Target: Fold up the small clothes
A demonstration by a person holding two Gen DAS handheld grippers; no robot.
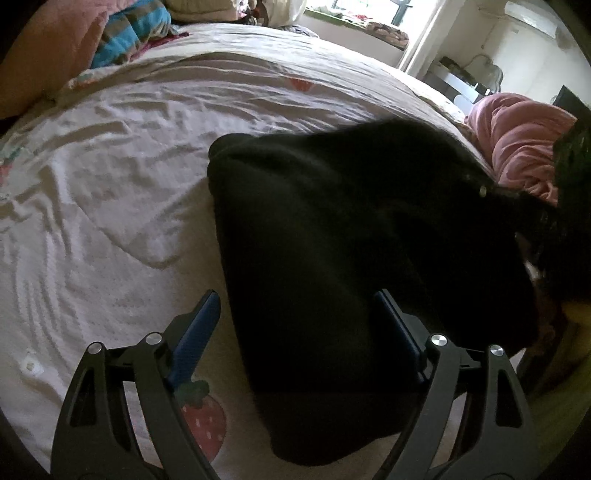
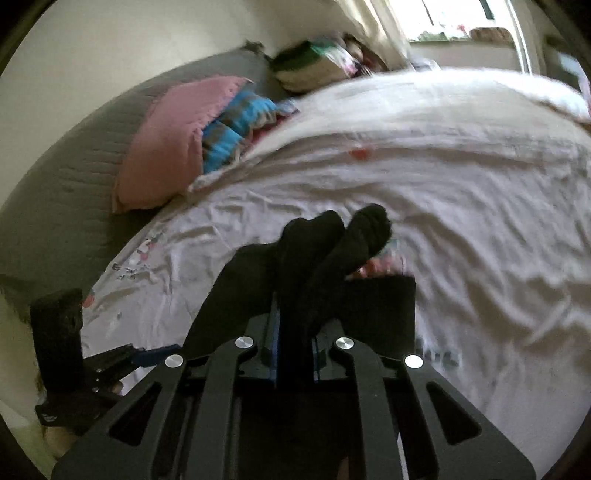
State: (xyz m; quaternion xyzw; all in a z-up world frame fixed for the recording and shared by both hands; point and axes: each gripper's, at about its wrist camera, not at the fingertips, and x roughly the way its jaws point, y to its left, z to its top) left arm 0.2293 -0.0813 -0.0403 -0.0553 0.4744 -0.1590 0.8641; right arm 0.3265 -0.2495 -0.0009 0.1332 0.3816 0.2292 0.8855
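Observation:
A black garment [image 1: 354, 251] lies spread on the white strawberry-print bedsheet [image 1: 110, 206]. My left gripper [image 1: 295, 314] is open just above it, its right blue-padded finger over the cloth and its left finger over bare sheet. My right gripper [image 2: 293, 332] is shut on a bunch of the black garment [image 2: 332, 236], lifted so two folds stick up past the fingers. The left gripper [image 2: 110, 362] shows at the lower left of the right wrist view.
A pink pillow [image 2: 173, 140] and a blue striped blanket [image 2: 232, 125] lie at the head of the bed. A pink cloth heap [image 1: 524, 140] sits at the bed's right edge. A window [image 2: 458, 18] is beyond the bed.

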